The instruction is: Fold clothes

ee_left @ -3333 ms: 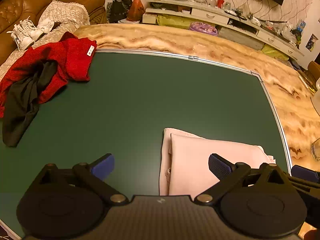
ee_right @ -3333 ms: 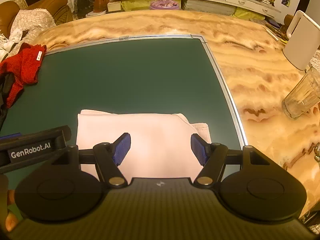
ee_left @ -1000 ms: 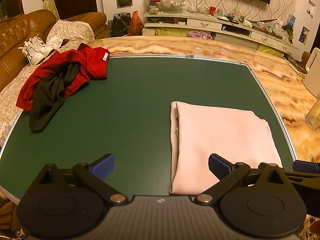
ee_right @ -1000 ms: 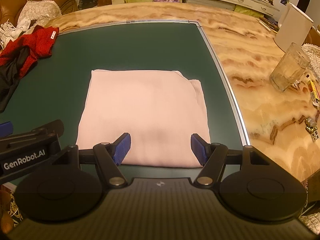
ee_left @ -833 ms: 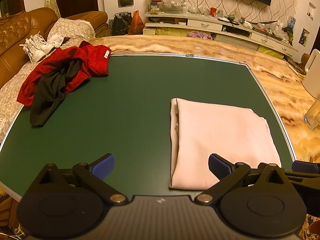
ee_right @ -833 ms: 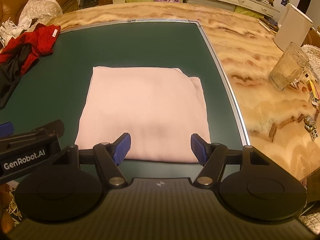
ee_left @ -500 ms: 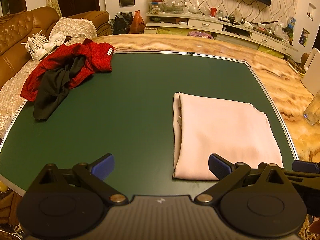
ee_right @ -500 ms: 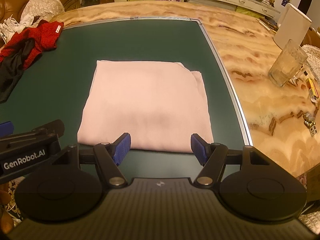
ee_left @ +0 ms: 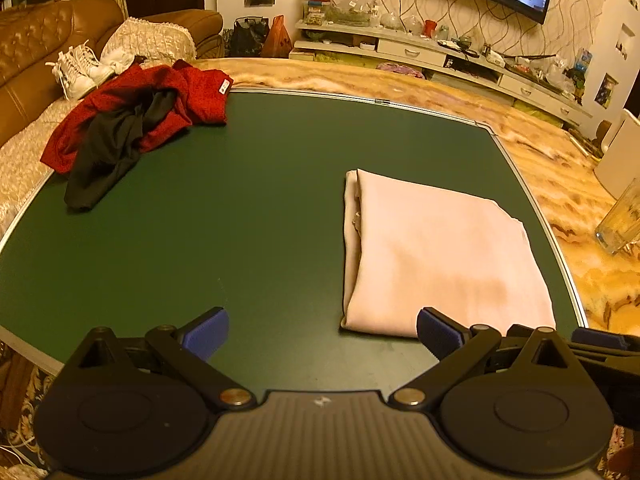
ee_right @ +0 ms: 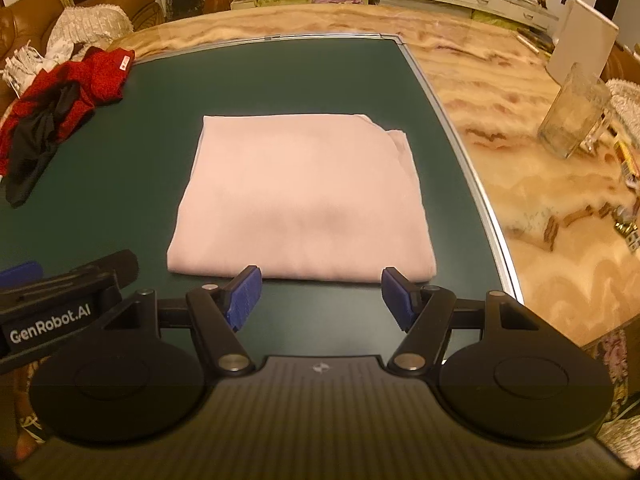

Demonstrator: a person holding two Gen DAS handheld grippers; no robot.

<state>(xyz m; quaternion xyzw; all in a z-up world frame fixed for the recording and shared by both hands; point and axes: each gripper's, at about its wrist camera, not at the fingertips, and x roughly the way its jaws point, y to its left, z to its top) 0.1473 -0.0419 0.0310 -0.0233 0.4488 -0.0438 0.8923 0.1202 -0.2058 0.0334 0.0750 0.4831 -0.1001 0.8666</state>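
Note:
A pale pink garment (ee_left: 440, 248) (ee_right: 304, 196) lies folded into a flat rectangle on the green mat (ee_left: 240, 200) (ee_right: 280, 76), toward its right side. My left gripper (ee_left: 322, 330) hangs open above the mat's near edge, left of the garment's near corner, holding nothing. My right gripper (ee_right: 318, 290) is open too, just short of the garment's near edge, with bare mat between its blue pads. The left gripper's body (ee_right: 60, 308) shows at the lower left of the right wrist view.
A red garment (ee_left: 160, 100) (ee_right: 92, 80) tangled with a black one (ee_left: 108, 148) (ee_right: 36, 140) lies at the mat's far left corner. A glass mug (ee_right: 572, 116) (ee_left: 620, 220) and a white pitcher (ee_right: 580, 44) stand on the marble table right of the mat. A sofa with white shoes (ee_left: 76, 72) is at far left.
Both grippers have drawn back toward the near edge of the mat, away from the pink garment, whose near edge now lies beyond the fingertips. The garment has not moved.

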